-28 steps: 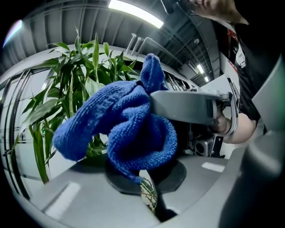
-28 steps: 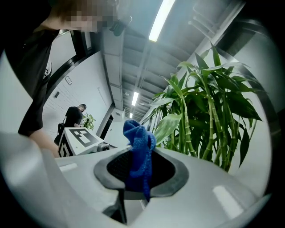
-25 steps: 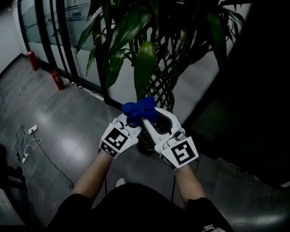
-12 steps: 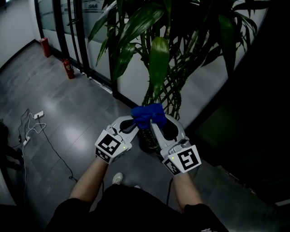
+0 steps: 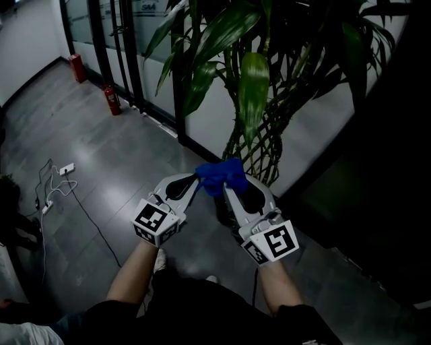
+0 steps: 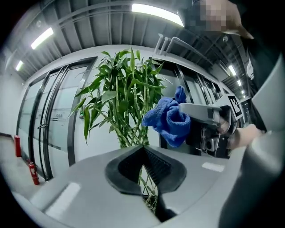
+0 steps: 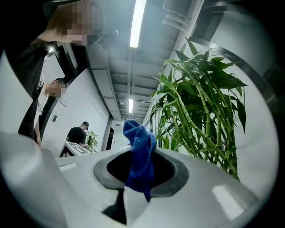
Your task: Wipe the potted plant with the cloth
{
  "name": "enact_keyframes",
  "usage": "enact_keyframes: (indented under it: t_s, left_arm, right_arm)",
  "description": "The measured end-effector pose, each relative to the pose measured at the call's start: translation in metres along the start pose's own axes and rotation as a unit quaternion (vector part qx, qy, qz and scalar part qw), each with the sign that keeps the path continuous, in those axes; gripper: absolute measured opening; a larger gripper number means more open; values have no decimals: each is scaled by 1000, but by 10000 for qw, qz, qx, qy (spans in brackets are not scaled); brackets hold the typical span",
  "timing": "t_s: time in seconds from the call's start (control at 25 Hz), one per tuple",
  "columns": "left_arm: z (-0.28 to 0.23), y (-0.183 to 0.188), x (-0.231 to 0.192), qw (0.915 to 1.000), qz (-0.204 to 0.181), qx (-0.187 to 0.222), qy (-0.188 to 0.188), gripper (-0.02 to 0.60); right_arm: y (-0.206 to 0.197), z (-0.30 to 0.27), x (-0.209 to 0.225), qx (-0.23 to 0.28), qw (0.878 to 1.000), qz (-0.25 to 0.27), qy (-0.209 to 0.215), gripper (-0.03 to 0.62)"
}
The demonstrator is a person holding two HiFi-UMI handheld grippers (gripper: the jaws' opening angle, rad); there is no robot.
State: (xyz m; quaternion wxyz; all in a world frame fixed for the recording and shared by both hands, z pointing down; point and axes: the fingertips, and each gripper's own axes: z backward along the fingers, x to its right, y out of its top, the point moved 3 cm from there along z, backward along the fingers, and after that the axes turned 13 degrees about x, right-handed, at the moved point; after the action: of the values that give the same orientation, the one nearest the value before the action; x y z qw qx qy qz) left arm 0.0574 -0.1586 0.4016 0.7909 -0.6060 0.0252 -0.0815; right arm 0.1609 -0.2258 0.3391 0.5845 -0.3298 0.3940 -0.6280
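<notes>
We stand in a corridor with a smooth grey floor that gives back a dull sheen. A glass wall in dark metal frames runs along the upper left of the head view. Two red, cylindrical fire extinguishers stand at its foot, and thin cables loop away from a white power strip at the left edge. Long strip lights cross the ribbed ceiling in the gripper views.

The potted plant fills the upper middle of the head view. It has long, glossy, pointed leaves on slender jointed green stalks, and its lower stems are woven into an open lattice. The pot is mostly hidden behind our grippers.

In the lower middle we hold the cloth, a soft, nubby blue bundle. It sits in front of that lattice, just below one broad hanging leaf; we cannot tell whether it touches the plant. The right gripper pinches it. In the right gripper view the dark ribbed pads press onto a crumpled fold that stands up between them and hangs toward the camera.

The left gripper, of smooth white plastic, has its jaws pressed together with nothing between them. Its tip lies just beside the cloth, on the left. Each gripper carries a cube with black-and-white square markers, close to our bare forearms.
</notes>
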Motion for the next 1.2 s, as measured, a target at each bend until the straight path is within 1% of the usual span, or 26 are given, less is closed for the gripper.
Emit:
enact_keyframes:
  t_s: [0.12, 0.24, 0.4, 0.56, 0.8, 0.96, 1.2]
  left_arm:
    - [-8, 1, -14, 9996, -28, 122, -273, 6]
    - [-7, 0, -22, 9987, -52, 104, -490, 6]
    - [-2, -2, -67, 9966, -65, 160, -803, 6]
    - [-20, -2, -109, 9946, 98, 211, -1011, 6]
    - [-35, -9, -137, 9885, 350, 327, -1437, 6]
    - [-43, -13, -146, 9827, 432, 315, -1770, 6]
    - [-51, -9, -154, 9718, 516, 337, -2276, 6]
  right_arm:
    - [0, -11, 4, 65, 9995, 184, -247, 104]
    - [-4, -13, 3, 118, 9981, 305, -516, 104]
    - [-13, -41, -9, 179, 9949, 462, -876, 104]
    - [-22, -64, -1, 98, 9889, 697, -1312, 104]
    - [-28, -75, 6, -75, 9711, 1210, -2055, 104]
    - [-25, -79, 5, -6, 9572, 1441, -2508, 104]
    - [-12, -80, -10, 110, 9349, 1853, -3025, 104]
